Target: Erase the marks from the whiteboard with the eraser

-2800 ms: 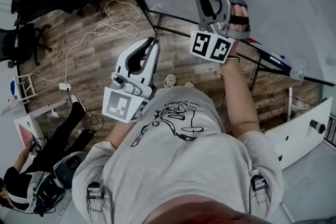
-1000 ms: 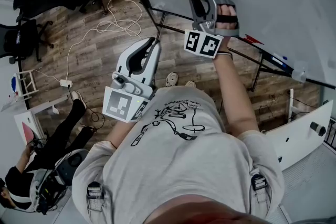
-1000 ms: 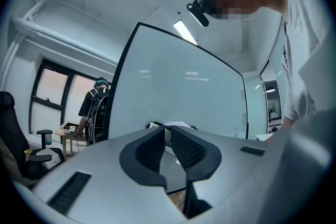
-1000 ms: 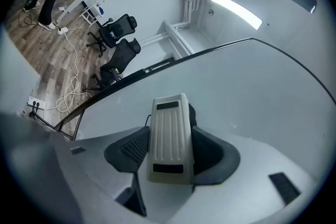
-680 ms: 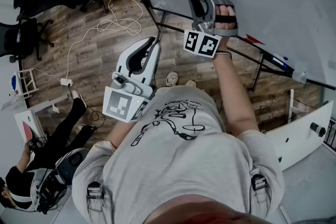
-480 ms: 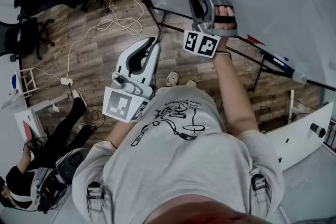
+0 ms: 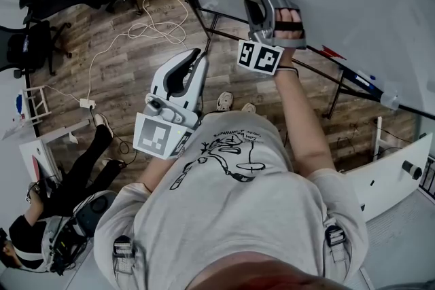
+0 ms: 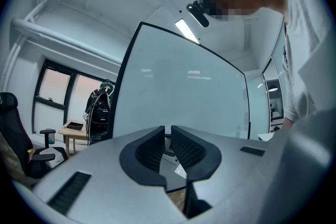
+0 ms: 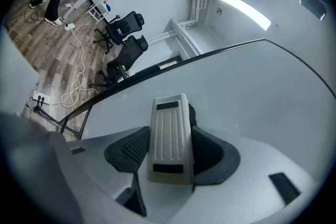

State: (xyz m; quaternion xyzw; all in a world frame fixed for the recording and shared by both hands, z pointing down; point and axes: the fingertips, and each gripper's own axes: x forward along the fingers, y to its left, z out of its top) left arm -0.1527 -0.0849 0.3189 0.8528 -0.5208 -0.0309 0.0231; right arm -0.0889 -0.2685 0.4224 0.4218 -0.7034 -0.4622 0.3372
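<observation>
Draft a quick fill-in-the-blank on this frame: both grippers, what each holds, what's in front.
1. The right gripper is shut on the ___.
2. The left gripper, jaws together, holds ___.
3. The pale surface filling the right gripper view beyond its jaws is the ___.
Missing words: eraser; nothing; whiteboard.

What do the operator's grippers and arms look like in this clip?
Left gripper and right gripper are light grey moulded shells with dark ribbed claw pads. Each carries a white cube printed with black square markers. Black straps cross the right hand. The person wears a short-sleeved grey T-shirt with a black line drawing.
</observation>
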